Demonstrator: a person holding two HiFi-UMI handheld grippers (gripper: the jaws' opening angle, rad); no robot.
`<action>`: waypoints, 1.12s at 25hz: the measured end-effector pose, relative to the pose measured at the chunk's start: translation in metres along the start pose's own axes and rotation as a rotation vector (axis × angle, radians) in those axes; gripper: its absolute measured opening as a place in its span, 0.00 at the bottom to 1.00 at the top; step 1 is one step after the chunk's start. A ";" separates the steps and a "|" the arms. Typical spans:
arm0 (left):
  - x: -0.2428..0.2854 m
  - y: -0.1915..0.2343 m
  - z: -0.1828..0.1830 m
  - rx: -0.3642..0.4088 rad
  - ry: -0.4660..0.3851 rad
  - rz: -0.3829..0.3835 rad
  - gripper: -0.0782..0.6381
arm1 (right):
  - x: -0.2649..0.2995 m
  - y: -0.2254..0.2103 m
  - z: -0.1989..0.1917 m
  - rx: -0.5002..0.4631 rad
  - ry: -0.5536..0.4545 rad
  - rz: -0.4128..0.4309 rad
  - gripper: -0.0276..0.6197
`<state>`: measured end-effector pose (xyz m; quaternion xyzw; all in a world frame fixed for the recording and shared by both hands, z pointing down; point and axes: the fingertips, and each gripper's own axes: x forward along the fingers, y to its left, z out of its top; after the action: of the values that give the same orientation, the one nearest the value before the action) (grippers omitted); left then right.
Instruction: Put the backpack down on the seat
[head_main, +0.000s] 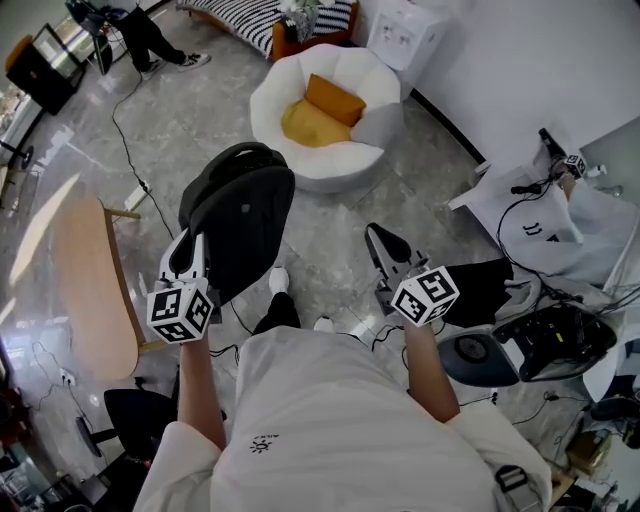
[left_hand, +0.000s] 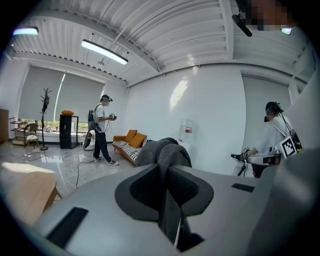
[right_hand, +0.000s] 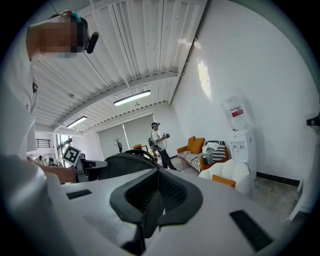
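Backpack (head_main: 240, 225), just one, hangs from my left gripper (head_main: 190, 252), whose jaws are clamped on its grey top fabric; its long axis drops toward the floor. The single white seat (head_main: 372, 135), holding one yellow cushion (head_main: 310, 125) and one orange cushion (head_main: 335, 98), lies ahead and slightly right of the bag, so I judge my left arm carries it forward. My right gripper (head_main: 385, 250), jaws closed on nothing, hangs apart.
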<state>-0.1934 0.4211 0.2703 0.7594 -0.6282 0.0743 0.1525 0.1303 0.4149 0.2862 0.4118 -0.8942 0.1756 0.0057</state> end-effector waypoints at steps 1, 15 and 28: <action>0.003 0.004 0.002 -0.001 -0.001 -0.004 0.19 | 0.005 0.001 0.001 -0.003 0.001 -0.002 0.08; 0.092 0.055 0.033 -0.018 0.025 -0.097 0.19 | 0.106 -0.013 0.034 -0.014 0.016 -0.057 0.08; 0.161 0.115 0.048 -0.017 0.045 -0.152 0.19 | 0.207 -0.023 0.047 0.003 0.027 -0.082 0.08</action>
<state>-0.2773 0.2367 0.2895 0.8017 -0.5657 0.0742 0.1781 0.0168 0.2348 0.2813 0.4459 -0.8761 0.1819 0.0245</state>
